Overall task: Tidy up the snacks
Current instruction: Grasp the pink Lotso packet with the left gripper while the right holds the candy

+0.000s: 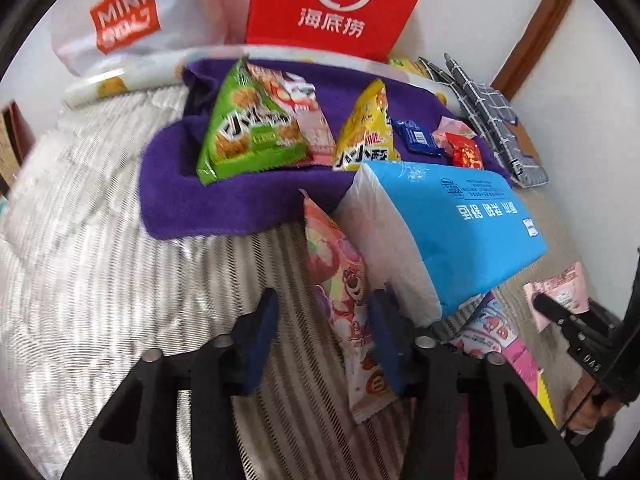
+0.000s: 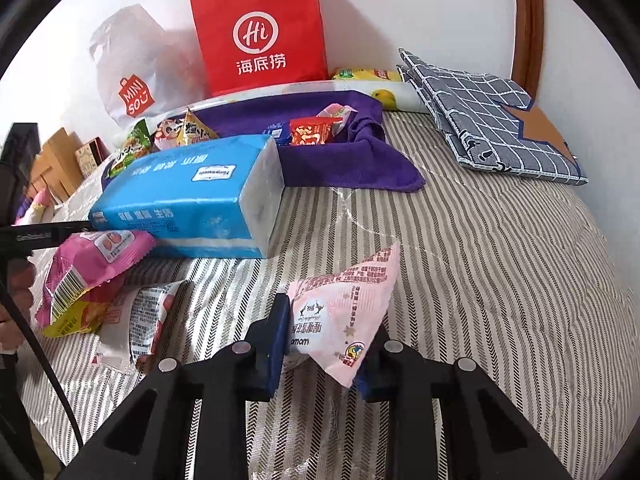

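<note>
1. Right hand-held gripper [image 2: 326, 344]: clenched on pale pink pack [image 2: 344, 312], held just above the striped bed [image 2: 480, 280].
2. Left hand-held gripper [image 1: 324, 340]: jaws apart, bear pack [image 1: 344, 300] against its right finger; grip unclear.
3. Tissue pack [image 1: 440, 232] just beyond, leaning on the bear pack.
4. Far: purple towel [image 1: 240, 208] w/ green bag [image 1: 248, 120], yellow bag [image 1: 368, 132].
5. Red bag [image 1: 344, 4] at the wall.

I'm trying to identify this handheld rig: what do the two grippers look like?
Both look alike. The left gripper and the right gripper each have a black, angular body with cut-out slots, round silver pins on top, and two flat dark-blue fingers. No sleeves show.
</note>
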